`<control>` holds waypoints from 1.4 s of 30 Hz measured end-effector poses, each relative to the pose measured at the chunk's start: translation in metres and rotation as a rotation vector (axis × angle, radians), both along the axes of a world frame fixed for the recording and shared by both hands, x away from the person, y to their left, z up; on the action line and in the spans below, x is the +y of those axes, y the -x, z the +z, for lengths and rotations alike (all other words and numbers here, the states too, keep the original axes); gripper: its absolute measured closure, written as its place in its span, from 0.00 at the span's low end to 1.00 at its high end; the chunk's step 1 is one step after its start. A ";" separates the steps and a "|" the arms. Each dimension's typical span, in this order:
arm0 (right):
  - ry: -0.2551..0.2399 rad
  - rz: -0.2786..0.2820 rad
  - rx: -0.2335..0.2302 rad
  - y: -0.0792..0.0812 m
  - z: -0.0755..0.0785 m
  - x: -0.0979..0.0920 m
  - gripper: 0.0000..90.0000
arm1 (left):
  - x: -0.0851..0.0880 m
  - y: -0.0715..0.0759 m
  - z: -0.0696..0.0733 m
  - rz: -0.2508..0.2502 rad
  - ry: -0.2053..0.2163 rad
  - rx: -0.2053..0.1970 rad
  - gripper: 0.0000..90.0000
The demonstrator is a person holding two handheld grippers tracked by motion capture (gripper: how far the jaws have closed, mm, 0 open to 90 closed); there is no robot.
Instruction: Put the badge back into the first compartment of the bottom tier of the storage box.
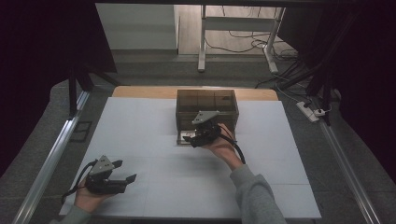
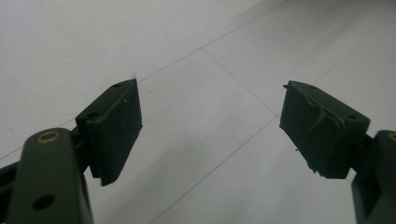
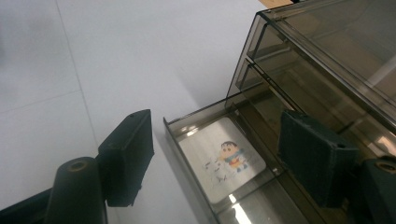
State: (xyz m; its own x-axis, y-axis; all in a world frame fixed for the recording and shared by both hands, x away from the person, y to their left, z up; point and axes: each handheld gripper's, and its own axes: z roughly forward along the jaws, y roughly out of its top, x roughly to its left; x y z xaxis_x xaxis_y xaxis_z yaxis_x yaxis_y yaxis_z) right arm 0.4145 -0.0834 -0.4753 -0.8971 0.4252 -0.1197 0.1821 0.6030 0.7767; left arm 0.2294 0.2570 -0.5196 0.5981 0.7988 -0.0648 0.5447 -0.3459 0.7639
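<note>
A smoky see-through drawer box [image 1: 208,103] [image 3: 327,56] stands at the back middle of the white table [image 1: 149,126]. Its bottom drawer [image 3: 187,154] is pulled out toward me. In the drawer lies a white card with a small cartoon figure [image 3: 224,161]. My right gripper [image 1: 189,138] [image 3: 217,135] is at the drawer's front, jaws apart. One pad stands outside the drawer's left wall and the other over its inside, and neither presses on anything. My left gripper [image 1: 126,170] [image 2: 210,102] hovers open over bare table at the near left.
Metal rails [image 1: 51,154] run along both sides of the table. A power strip [image 1: 308,111] and cables lie on the floor at the back right. White desk legs [image 1: 201,46] stand beyond the table's far edge.
</note>
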 end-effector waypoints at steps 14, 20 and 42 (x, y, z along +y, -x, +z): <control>-0.063 -0.064 0.017 0.057 0.002 -0.074 0.31 | 0.001 0.000 0.001 0.000 0.008 0.002 0.23; -0.079 -0.124 0.011 0.080 0.001 -0.121 0.32 | 0.000 -0.002 0.001 0.001 0.021 0.008 0.23; -0.095 -0.240 0.056 0.121 -0.030 -0.198 0.32 | -0.001 -0.003 -0.001 0.000 0.014 0.013 0.23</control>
